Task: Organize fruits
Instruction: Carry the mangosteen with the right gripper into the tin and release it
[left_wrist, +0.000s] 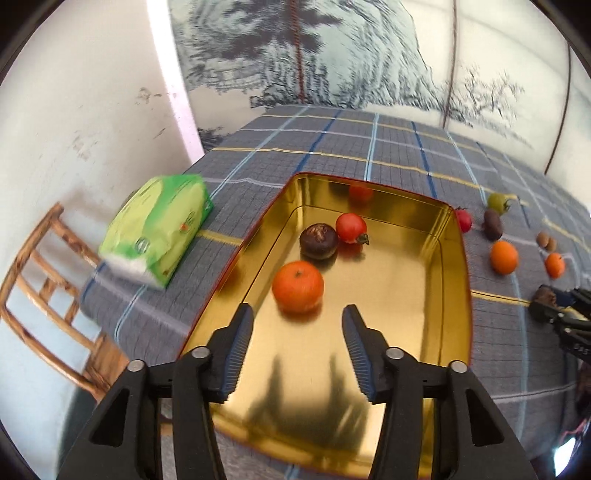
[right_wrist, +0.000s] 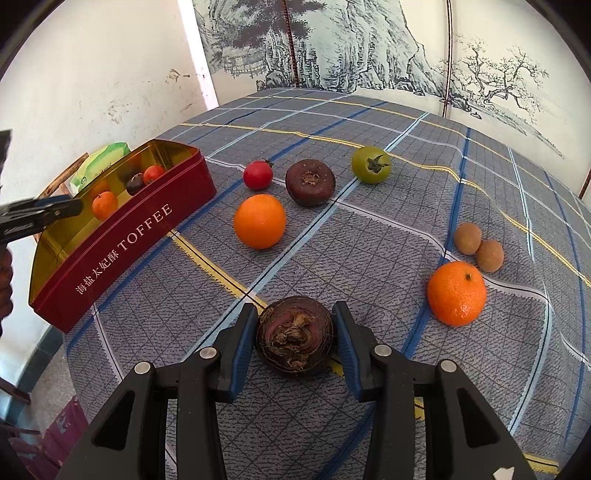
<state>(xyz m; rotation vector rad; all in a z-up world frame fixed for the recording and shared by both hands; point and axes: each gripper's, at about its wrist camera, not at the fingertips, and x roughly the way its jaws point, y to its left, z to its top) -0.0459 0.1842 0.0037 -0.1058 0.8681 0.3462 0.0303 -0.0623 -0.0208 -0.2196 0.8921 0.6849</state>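
Left gripper (left_wrist: 297, 325): held over the near end of the tin, pointing forward and down into it; jaws spread wide with nothing between them; its shadow falls on the gold floor below.
Right gripper (right_wrist: 295, 325): low over the tablecloth, fingers level and aimed forward; jaws set on either side of a water chestnut (right_wrist: 295, 334), both blue pads at or just beside its flanks, though whether they press on it I cannot tell.
Held-side fruit: the dark chestnut sits on the cloth, root end facing the camera.
Tin (right_wrist: 122, 247): red outside with TOFFEE lettering, gold inside, lid off, at the left of the table.
Inside the tin: a tangerine (left_wrist: 298, 286) nearest the left gripper, a dark chestnut (left_wrist: 318, 240) beyond it, and a red tomato (left_wrist: 351, 228) just beside that one.
Loose fruit on the cloth: an orange (right_wrist: 259, 220), a small red tomato (right_wrist: 258, 175), another dark chestnut (right_wrist: 310, 181), a green tomato (right_wrist: 371, 164), two brown longans (right_wrist: 478, 245) touching each other, and a mandarin (right_wrist: 457, 293) near them.
Tablecloth (right_wrist: 369, 240): grey plaid with blue, white and yellow lines.
Beyond the tin: a green tissue pack (left_wrist: 159, 227) at the table's edge, a wooden chair (left_wrist: 48, 295) beside the table.
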